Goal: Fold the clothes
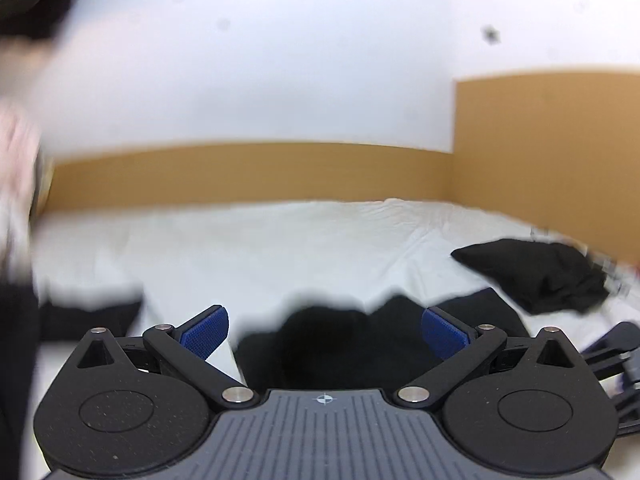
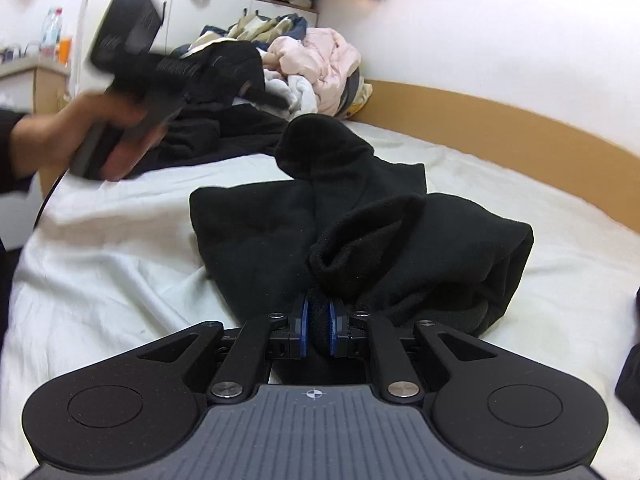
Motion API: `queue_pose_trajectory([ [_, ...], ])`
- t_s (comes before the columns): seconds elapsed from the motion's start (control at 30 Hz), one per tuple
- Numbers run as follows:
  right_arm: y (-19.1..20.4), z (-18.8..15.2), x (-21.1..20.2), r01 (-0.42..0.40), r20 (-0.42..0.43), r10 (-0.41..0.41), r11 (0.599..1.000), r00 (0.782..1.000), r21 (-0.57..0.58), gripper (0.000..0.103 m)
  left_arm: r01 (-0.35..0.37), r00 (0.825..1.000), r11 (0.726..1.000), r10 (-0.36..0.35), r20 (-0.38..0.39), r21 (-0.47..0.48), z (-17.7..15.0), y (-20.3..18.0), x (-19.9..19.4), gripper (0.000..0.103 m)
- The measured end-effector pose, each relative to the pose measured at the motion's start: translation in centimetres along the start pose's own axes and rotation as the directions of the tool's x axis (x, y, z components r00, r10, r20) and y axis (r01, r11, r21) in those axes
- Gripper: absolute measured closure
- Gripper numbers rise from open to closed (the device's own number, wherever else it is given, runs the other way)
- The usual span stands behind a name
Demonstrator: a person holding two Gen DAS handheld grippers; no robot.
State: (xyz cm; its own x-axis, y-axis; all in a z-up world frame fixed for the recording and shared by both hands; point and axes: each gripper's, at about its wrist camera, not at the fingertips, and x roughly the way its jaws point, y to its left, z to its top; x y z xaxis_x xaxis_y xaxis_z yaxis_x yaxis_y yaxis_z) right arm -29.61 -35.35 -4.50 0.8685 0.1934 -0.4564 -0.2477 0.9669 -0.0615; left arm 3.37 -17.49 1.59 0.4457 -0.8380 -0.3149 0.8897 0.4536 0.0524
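A black garment lies bunched on the white bed sheet, with a sleeve or hood end standing up at its far side. My right gripper is shut on a fold at its near edge, and black fabric fills the gap between the blue pads. In the left wrist view my left gripper is open, its blue pads wide apart and nothing between them. It hovers over the same black garment. A person's hand holds that left gripper raised at the upper left of the right wrist view.
A second black garment lies crumpled further right on the sheet. A heap of mixed clothes fills the far end of the bed. A wooden bed board runs along the white wall. A counter with bottles stands far left.
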Motion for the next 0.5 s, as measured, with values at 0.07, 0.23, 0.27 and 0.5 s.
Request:
queue_pose_trajectory([
  [0.07, 0.0, 0.2, 0.2, -0.004, 0.000, 0.004, 1.000, 1.000, -0.001, 0.090, 0.062, 0.996, 0.991, -0.055, -0.064, 0.115, 2.0, 0.6, 2.4, 0.001],
  [0.23, -0.5, 0.2, -0.2, -0.025, 0.000, 0.025, 0.999, 1.000, 0.023, 0.090, 0.223, 0.935, 0.943, -0.136, -0.327, 0.246, 0.8, 0.4, 8.5, 0.004],
  [0.27, -0.6, 0.1, -0.3, -0.027, 0.000, 0.027, 0.999, 1.000, 0.024, 0.090, 0.239, 0.923, 0.936, -0.137, -0.359, 0.258, 0.1, 0.2, 9.2, 0.034],
  [0.5, -0.7, 0.1, -0.7, -0.002, 0.014, 0.002, 1.000, 1.000, 0.023, 0.091, 0.285, 0.956, 0.941, -0.293, 0.019, 0.183, -0.9, -2.3, -1.8, 0.093],
])
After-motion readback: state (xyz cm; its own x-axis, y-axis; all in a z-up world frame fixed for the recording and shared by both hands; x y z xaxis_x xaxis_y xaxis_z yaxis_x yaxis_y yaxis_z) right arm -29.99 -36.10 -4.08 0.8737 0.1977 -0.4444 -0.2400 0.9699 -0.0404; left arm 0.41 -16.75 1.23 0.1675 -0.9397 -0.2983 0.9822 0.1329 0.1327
